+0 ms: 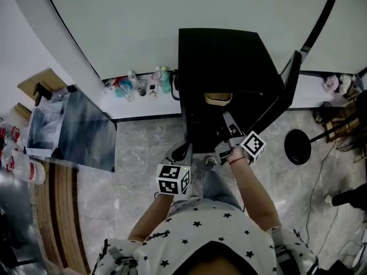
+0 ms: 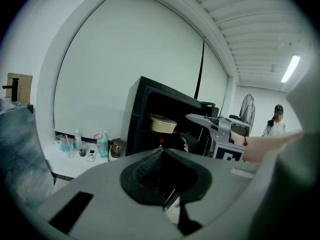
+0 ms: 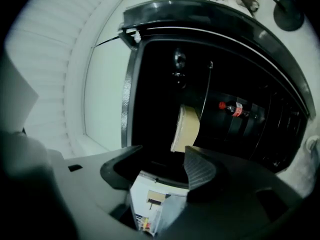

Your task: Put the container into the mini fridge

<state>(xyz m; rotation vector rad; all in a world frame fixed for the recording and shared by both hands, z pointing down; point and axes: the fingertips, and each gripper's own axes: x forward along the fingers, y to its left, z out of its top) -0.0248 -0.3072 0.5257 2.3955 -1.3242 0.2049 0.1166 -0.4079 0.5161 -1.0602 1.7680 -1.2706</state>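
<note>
The container (image 1: 218, 98), a tan lidded tub, sits on a shelf inside the black mini fridge (image 1: 229, 56), whose door (image 1: 288, 87) stands open to the person's right. From the head view the right gripper (image 1: 228, 125) reaches in at the fridge opening, just short of the container. The left gripper (image 1: 182, 153) is held lower and nearer the body, outside the fridge.

The right gripper view alone looks into the dark cabinet. Its fingers (image 3: 199, 168) stand apart with nothing pressed between them, and the container shows beyond the gap, clear of both pads. This view is rolled, so the tub appears on edge. It also shows a cola bottle (image 3: 235, 109) with a red cap, lying against the dark inner wall beyond the container; the head view shows nothing of it.

The left gripper view shows that gripper's fingers (image 2: 150, 166) brought together at the tips with nothing between them. From the side it takes in the fridge, the container on its shelf and the other gripper's marker cube (image 2: 227, 151) in front of the opening. It alone shows a standing fan (image 2: 247, 109) and a person (image 2: 276, 120) far off beyond the fridge.

Left of the fridge a low white ledge (image 1: 123, 105) along the wall carries a green bottle (image 1: 165, 80), cups and small items. A round black stand base (image 1: 298, 148) rests on the marble floor (image 1: 143, 148) to the right. At the far left is a wooden worktop (image 1: 54, 211).
</note>
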